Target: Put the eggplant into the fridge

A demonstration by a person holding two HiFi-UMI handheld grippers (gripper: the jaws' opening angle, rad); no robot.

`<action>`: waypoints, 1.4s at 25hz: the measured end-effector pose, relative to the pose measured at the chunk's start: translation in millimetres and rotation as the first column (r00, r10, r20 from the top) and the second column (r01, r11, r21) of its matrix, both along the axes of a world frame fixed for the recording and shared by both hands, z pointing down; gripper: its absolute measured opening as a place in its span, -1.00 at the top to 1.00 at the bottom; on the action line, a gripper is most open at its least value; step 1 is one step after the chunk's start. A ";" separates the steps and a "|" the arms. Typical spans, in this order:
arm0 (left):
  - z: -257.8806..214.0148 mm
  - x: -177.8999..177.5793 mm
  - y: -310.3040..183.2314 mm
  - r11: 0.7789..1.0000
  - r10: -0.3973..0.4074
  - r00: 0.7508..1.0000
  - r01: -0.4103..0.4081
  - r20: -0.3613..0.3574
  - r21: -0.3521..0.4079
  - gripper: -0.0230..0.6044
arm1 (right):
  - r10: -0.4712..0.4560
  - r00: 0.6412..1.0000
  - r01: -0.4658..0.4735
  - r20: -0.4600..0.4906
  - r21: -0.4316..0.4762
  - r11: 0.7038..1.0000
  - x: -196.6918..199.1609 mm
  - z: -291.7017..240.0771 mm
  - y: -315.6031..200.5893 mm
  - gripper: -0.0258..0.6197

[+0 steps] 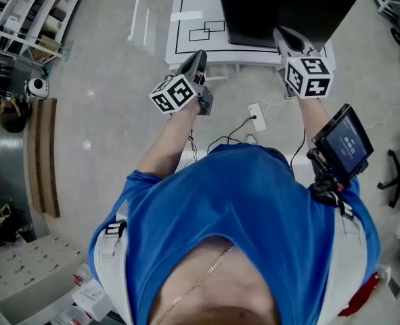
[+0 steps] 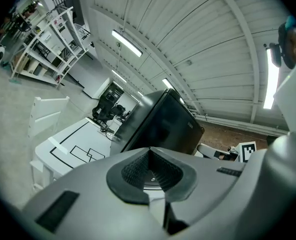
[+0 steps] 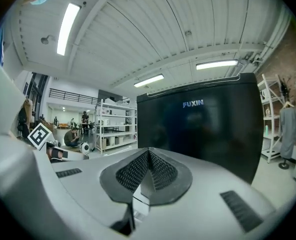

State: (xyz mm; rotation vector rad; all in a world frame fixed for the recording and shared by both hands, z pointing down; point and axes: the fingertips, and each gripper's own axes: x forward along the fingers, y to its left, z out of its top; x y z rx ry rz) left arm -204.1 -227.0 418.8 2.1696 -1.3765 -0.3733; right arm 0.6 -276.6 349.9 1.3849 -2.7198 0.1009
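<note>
The black fridge [image 1: 281,9] stands shut on a white table [image 1: 189,36] marked with black lines, right in front of me. My left gripper [image 1: 198,58] is held at the table's near edge, left of the fridge, jaws shut with nothing between them. My right gripper [image 1: 285,38] is close to the fridge's front at its right side, also shut and empty. In the left gripper view the fridge [image 2: 163,126] rises behind the closed left gripper [image 2: 149,153]. In the right gripper view the fridge's dark door [image 3: 203,129] fills the space behind the closed right gripper [image 3: 148,155]. No eggplant shows in any view.
A white slatted rack [image 1: 143,26] stands on the floor left of the table. A power strip [image 1: 256,117] and cables lie on the floor by my feet. A small screen [image 1: 345,141] is strapped to my right forearm. Shelving [image 1: 24,19] lines the far left.
</note>
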 end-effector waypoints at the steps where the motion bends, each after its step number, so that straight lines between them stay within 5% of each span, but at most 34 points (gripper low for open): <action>1: 2.8 2.1 -4.8 1.000 0.007 1.000 -0.007 -0.001 -0.002 0.90 | 0.009 1.000 -0.009 0.004 -0.006 1.000 3.5 4.2 -1.7 0.91; 4: 4.0 7.7 -9.7 0.999 0.032 0.999 -0.032 0.000 -0.002 0.90 | 0.042 0.999 -0.042 0.016 -0.019 0.999 13.1 9.5 3.1 0.91; 10: -12.6 20.2 59.3 0.996 0.091 0.996 -0.091 0.005 0.020 0.90 | 0.107 0.993 -0.106 0.043 -0.033 0.994 30.5 4.1 95.2 0.91; 24: 15.6 35.9 48.2 0.989 0.149 0.989 -0.148 0.012 -0.013 0.90 | 0.174 0.982 -0.163 0.074 -0.134 0.978 50.0 56.3 116.7 0.91; 35: 22.9 48.4 56.2 0.985 0.174 0.985 -0.174 0.014 -0.008 0.90 | 0.187 0.981 -0.180 0.048 -0.126 0.976 61.4 62.6 134.9 0.92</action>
